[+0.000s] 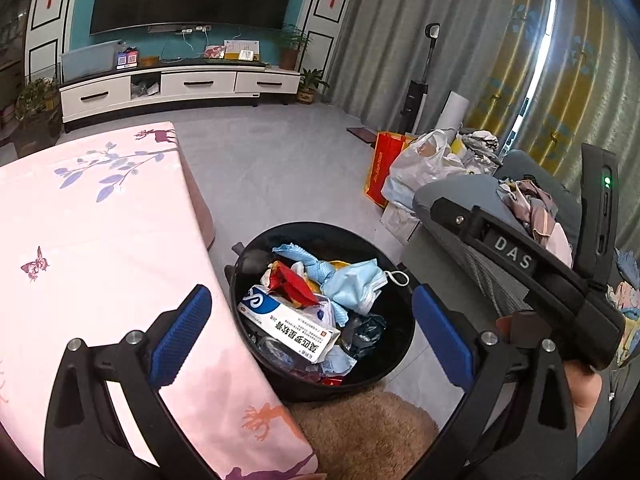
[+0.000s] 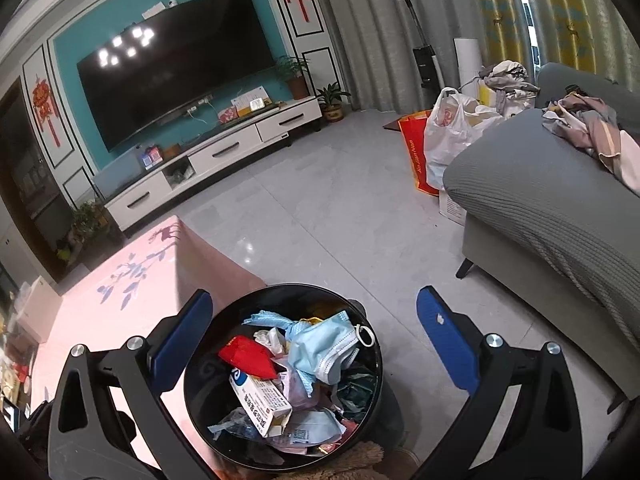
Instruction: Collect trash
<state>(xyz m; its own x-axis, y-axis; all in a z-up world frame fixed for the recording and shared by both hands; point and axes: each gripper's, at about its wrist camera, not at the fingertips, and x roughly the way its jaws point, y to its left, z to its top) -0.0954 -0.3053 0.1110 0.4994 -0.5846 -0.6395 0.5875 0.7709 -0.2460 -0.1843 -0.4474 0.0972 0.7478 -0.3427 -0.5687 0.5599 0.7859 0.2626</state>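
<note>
Both my hand-held grippers, left [image 1: 312,334] and right [image 2: 314,342], are spread wide, nothing between the pads. Black bin [image 1: 400,320] below holds masks, a carton and wrappers, just right of the pink table [image 1: 100,240].

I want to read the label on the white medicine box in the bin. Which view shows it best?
The left wrist view: the white medicine box lies broadside, its long printed face fully visible. The right wrist view shows it foreshortened, smaller, partly under a red wrapper.
</note>
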